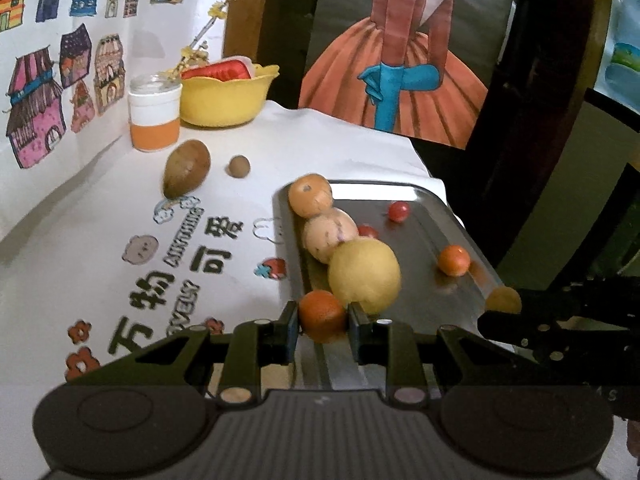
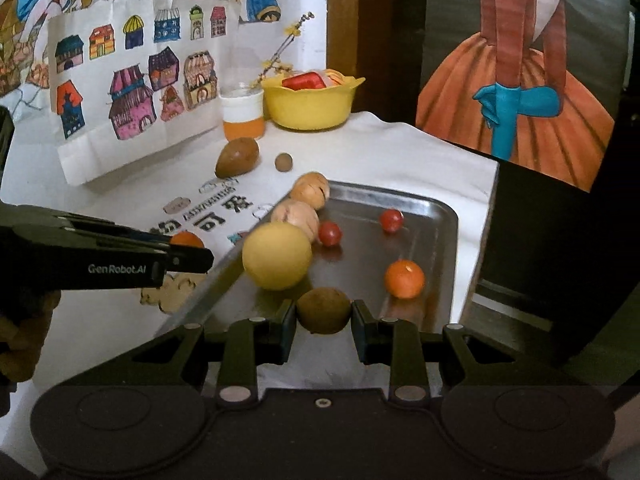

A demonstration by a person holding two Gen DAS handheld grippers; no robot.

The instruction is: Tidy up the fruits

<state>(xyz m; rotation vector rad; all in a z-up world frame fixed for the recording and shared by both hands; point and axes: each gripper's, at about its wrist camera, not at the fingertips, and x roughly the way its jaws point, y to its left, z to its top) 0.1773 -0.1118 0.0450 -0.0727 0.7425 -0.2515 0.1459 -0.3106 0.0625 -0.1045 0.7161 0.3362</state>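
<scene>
left wrist view: the left gripper (image 1: 323, 330) is closed around a small orange (image 1: 322, 315), held at the tray's (image 1: 436, 200) near left edge. right wrist view: the right gripper (image 2: 324, 320) clasps a brown fruit (image 2: 324, 310) over the tray's near edge, ahead lies open tray floor.

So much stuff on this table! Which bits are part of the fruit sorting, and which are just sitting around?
Part of the job:
- shiny metal tray
- big yellow round fruit
- small orange fruit in the left gripper
- brown round fruit in the right gripper
- brown oval fruit off the tray

Just lying about:
- yellow plastic bowl
- white-and-orange jar
- house drawings
</scene>
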